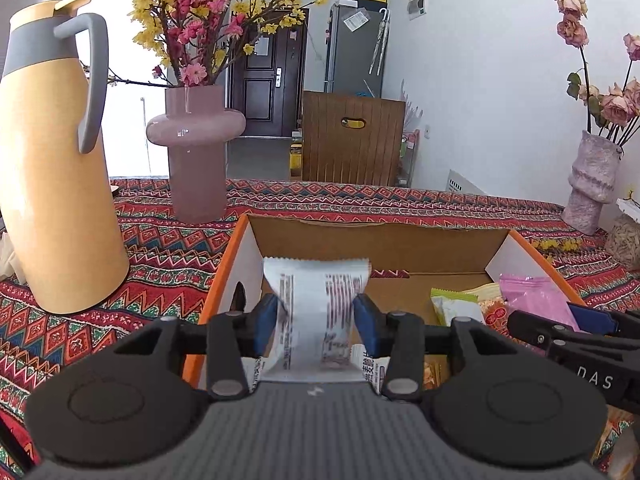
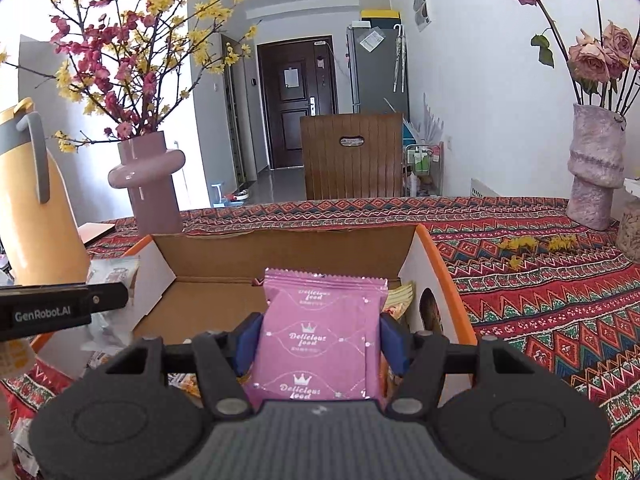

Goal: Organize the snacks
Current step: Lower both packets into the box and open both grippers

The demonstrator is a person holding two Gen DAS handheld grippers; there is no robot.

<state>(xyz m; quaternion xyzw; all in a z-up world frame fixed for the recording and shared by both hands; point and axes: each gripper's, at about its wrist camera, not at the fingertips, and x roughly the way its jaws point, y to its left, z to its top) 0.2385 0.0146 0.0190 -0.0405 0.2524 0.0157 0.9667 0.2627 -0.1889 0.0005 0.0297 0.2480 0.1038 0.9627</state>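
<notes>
The left gripper (image 1: 316, 316) holds a white snack packet (image 1: 314, 312) between its blue pads, which touch the packet's pinched sides, over the left half of the cardboard box (image 1: 360, 240). The right gripper (image 2: 322, 338) pinches a pink snack packet (image 2: 320, 336) over the right half of the box. On the box floor, at its right side, lie a green packet (image 1: 452, 304) and further snack packets. Beyond the box, to its left on the patterned tablecloth (image 1: 168, 248), stand a yellow jug (image 1: 52, 184) and a pink vase (image 1: 196, 160) holding flowers. A wooden chair (image 1: 352, 140) stands behind the table.
</notes>
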